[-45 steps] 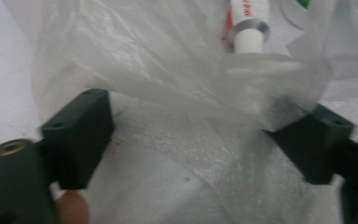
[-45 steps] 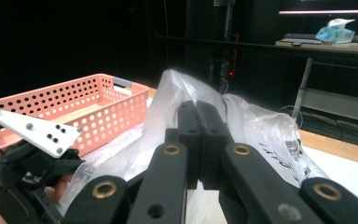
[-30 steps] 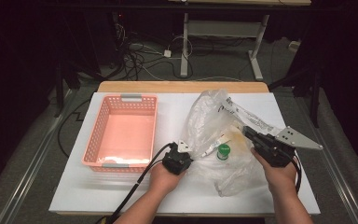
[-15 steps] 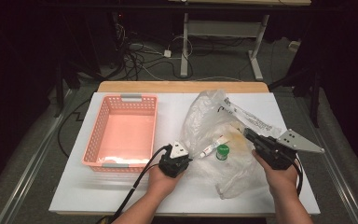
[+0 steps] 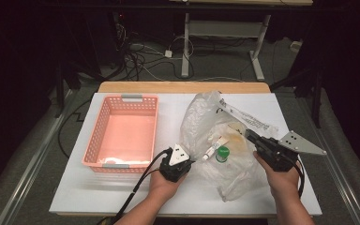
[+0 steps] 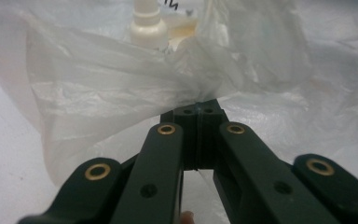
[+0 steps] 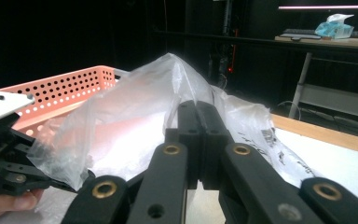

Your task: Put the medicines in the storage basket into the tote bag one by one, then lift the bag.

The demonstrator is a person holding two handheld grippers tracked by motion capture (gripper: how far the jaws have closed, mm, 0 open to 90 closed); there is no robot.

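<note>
- The person is working a clear plastic bag (image 5: 215, 140) that is lying on the white table (image 5: 98, 197), just right of the pink basket (image 5: 122, 136). Both grippers are pinching it at opposite sides, which looks like an effort to spread the mouth open or hold the film steady.
- The left gripper (image 5: 183, 164) is sitting at the bag's near-left edge, right beside the basket's front corner. In the left gripper view its jaws are pressed fully together, with a fold of the film (image 6: 135, 93) bunching right at the tips, so it looks clamped on the plastic.
- The right gripper (image 5: 253, 137) is coming in from the bag's right side. In the right gripper view its jaws are also closed tight, and the film (image 7: 158, 88) is tenting up into a peak around the tips, so it's probably lifting that side.
- Inside the bag, a green-capped bottle (image 5: 222, 153) and a small white tube (image 5: 213, 146) are lying between the two grippers. A white bottle neck (image 6: 147, 21) is showing through the plastic in the left gripper view.
- The basket is standing empty, so it's likely where the contents are headed once the bag is opened up. That's a guess, though.
</note>
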